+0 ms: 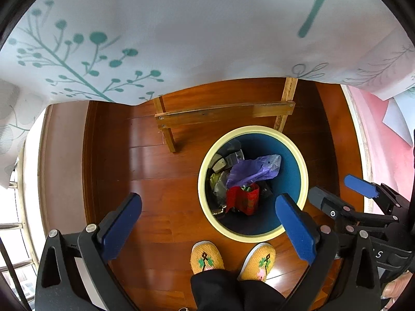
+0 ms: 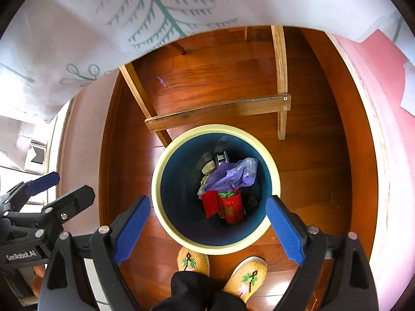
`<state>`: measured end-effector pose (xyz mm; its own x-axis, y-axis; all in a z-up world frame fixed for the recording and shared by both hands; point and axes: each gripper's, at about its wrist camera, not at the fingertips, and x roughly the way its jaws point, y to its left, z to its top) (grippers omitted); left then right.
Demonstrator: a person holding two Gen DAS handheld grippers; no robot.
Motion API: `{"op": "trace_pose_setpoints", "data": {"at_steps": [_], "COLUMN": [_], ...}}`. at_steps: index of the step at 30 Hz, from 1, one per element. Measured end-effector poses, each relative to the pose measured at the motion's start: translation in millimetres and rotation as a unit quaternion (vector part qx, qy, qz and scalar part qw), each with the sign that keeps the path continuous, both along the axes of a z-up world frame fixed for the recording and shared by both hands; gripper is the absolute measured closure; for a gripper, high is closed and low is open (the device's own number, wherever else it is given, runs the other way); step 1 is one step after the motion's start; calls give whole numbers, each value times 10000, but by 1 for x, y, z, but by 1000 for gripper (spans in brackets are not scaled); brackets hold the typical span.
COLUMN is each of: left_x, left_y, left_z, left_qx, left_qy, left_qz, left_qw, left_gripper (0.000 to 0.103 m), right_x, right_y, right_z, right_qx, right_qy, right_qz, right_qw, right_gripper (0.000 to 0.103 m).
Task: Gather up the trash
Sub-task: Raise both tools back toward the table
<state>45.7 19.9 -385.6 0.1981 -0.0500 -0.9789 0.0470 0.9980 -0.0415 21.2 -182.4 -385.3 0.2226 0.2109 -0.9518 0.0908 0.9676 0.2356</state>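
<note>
Left wrist view first: left gripper (image 1: pixel 207 223) pointing steeply down, jaws spread wide, nothing between the pads but bare wooden floor (image 1: pixel 145 181). Trash bin (image 1: pixel 253 182), blue with a cream rim, just ahead of the right-hand jaw, rim partly covered by that pad. Inside: purple plastic bag (image 1: pixel 255 169) over a red packet (image 1: pixel 243 198), plus darker scraps. Yellow knitted slippers (image 1: pixel 207 256) below the jaws. Right gripper (image 1: pixel 360 189) off beyond the right-hand jaw, also spread.

Over to the right wrist view: right gripper (image 2: pixel 208 224) directly above the trash bin (image 2: pixel 181 181), jaws spread, empty, straddling the near rim. Purple plastic bag (image 2: pixel 233 173) and red packet (image 2: pixel 228 206) lying in the bin, ahead of the gap between the jaws. Left gripper (image 2: pixel 59 186) out past the left-hand jaw. Patterned tablecloth (image 2: pixel 103 26) hanging across the top.
</note>
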Motion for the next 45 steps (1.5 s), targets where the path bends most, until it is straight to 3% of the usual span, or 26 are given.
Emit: {"op": "trace_pose_setpoints", "data": {"at_steps": [7, 13, 21, 32, 39, 45], "left_x": [-3, -9, -18, -30, -32, -21], "left_y": [-2, 0, 5, -5, -24, -37], "left_z": [23, 69, 164, 298, 369, 413], "left_qx": [-26, -48, -195, 52, 258, 397], "left_qy": [25, -63, -268, -819, -1334, -1748], "left_qz": [4, 71, 228, 172, -59, -136], "left_qw": [10000, 9999, 9992, 9965, 9907, 9837], "left_gripper": [1, 1, 1, 1, 1, 1], "right_x": [-4, -9, -15, -30, -34, -25], "right_y": [-2, -1, -6, -17, -25, -32], "right_z": [22, 65, 155, 289, 356, 391], "right_qx": [-9, 12, 168, 250, 296, 358], "right_qy": [-57, -141, -316, -999, -1568, -1968], "right_qz": [-122, -149, -96, 322, 480, 430], "right_qw": [9999, 9998, 9993, 9942, 9860, 9788], "right_gripper": [12, 12, 12, 12, 12, 12]}}
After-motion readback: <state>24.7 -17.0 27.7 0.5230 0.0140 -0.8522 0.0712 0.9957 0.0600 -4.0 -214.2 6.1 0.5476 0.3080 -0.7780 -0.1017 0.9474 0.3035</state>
